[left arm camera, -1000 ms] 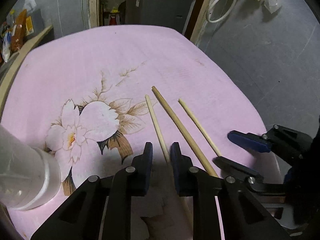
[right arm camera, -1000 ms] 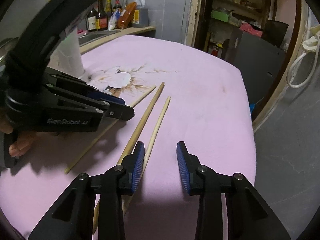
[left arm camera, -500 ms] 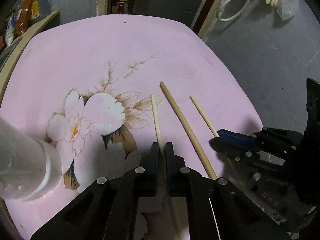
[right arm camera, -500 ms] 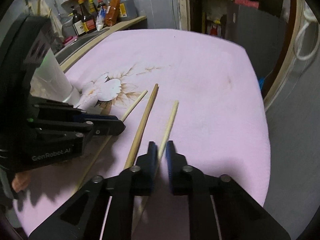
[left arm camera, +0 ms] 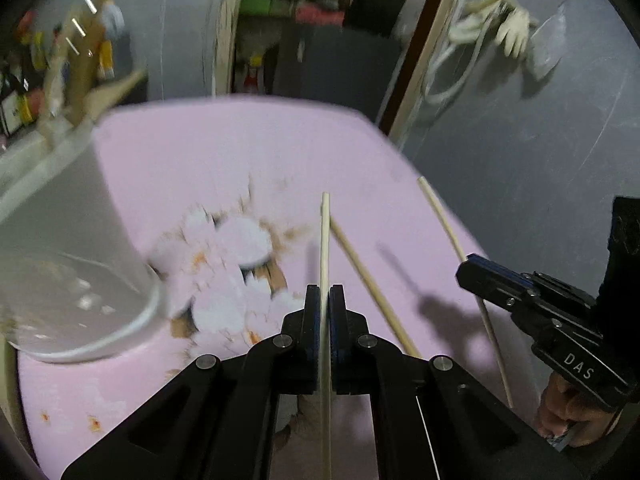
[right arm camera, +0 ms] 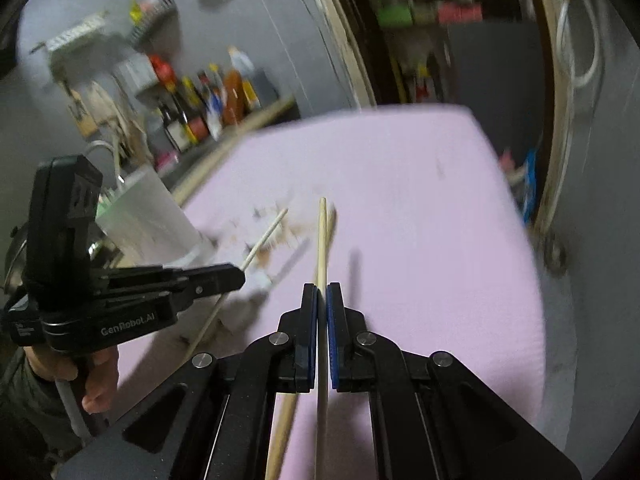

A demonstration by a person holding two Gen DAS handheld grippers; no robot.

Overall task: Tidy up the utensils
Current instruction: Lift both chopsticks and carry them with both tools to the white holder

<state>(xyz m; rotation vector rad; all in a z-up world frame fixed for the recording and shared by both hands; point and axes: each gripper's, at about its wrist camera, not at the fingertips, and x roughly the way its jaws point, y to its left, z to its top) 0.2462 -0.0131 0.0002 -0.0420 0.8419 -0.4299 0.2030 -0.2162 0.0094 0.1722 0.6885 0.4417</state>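
Though light and stiff, each thin pale wooden chopstick (left arm camera: 325,248) (right arm camera: 321,240) is slippery, pinched mid-length in clenched jaws above the pink-clothed counter (left arm camera: 248,152).

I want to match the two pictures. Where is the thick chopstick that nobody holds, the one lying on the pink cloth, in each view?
Left wrist view: the thick chopstick lies on the pink cloth, just right of the left hand-held gripper.
Right wrist view: it lies just behind the thin chopstick held in the right hand-held gripper.
Shared landmark: the white cup.
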